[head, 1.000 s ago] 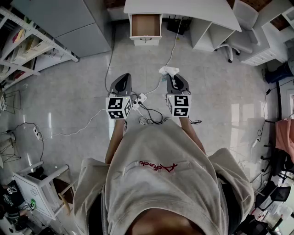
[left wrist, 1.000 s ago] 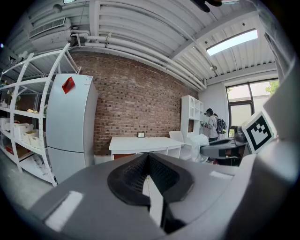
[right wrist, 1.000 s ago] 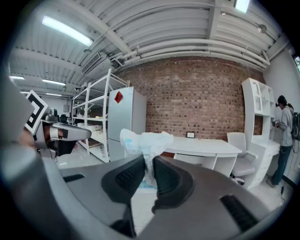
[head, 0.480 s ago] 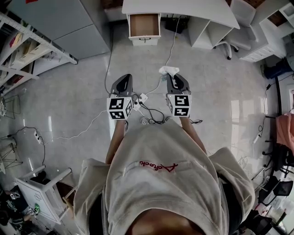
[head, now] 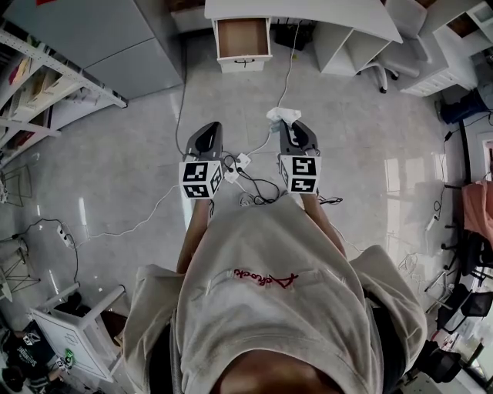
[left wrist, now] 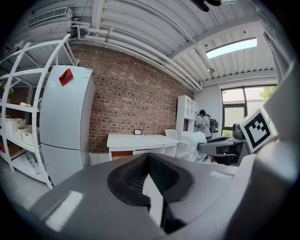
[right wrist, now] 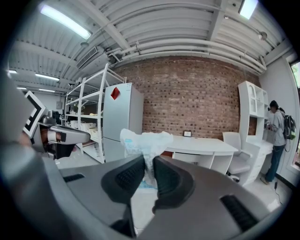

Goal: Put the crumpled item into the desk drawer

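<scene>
Standing well back from the white desk [head: 308, 14] along the frame's top edge, a person holds two grippers out over a pale floor [head: 115, 169] in the head view. The open drawer [head: 243, 38] sits at top centre, well apart from both grippers. The crumpled item [head: 282, 117], white and bunched, pokes from the tip of the right gripper [head: 291, 131] at mid-frame. Loose cables [head: 260, 187] lie strewn on the floor just below. The left gripper [head: 208, 129] is level beside the right one.

In the left gripper view, the jaws meet with nothing between them, and the desk shows small at centre.

In the right gripper view, the jaws pinch only the item's lower part, and most of it stands free above them. That thin hold could let the item slip during the walk to the desk, and the cables underfoot may snag a step. Whether the drawer holds anything is hard to judge from this far.
</scene>
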Available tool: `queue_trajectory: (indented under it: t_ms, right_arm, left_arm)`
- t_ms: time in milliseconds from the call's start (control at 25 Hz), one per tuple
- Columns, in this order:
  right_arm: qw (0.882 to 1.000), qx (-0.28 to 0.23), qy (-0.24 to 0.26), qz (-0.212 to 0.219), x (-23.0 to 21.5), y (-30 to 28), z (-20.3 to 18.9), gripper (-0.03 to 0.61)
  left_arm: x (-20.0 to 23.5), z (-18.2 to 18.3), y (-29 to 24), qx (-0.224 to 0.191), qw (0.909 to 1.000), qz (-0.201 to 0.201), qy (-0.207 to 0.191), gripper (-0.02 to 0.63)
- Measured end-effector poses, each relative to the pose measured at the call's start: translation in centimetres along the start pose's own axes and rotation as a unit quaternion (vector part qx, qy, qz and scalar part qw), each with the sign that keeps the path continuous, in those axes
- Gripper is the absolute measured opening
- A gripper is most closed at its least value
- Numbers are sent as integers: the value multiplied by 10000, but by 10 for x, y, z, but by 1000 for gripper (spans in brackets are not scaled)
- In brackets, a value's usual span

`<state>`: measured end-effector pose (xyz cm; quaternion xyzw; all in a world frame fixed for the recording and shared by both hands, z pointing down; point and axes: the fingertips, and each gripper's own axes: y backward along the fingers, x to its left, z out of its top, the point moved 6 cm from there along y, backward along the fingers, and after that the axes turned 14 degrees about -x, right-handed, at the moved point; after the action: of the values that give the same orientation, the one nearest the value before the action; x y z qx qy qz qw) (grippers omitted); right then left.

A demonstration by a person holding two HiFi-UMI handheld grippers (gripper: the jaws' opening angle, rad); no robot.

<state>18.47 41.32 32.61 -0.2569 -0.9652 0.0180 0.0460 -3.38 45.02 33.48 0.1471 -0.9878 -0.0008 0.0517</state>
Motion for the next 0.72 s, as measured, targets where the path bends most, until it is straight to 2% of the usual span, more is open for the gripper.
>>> queue_trajectory:
  t_ms: [720]
  right_arm:
    - [9995,212,71,225,26,-15,-12,66]
  left_arm:
    - [25,-11,8,52,9999,81,107,9]
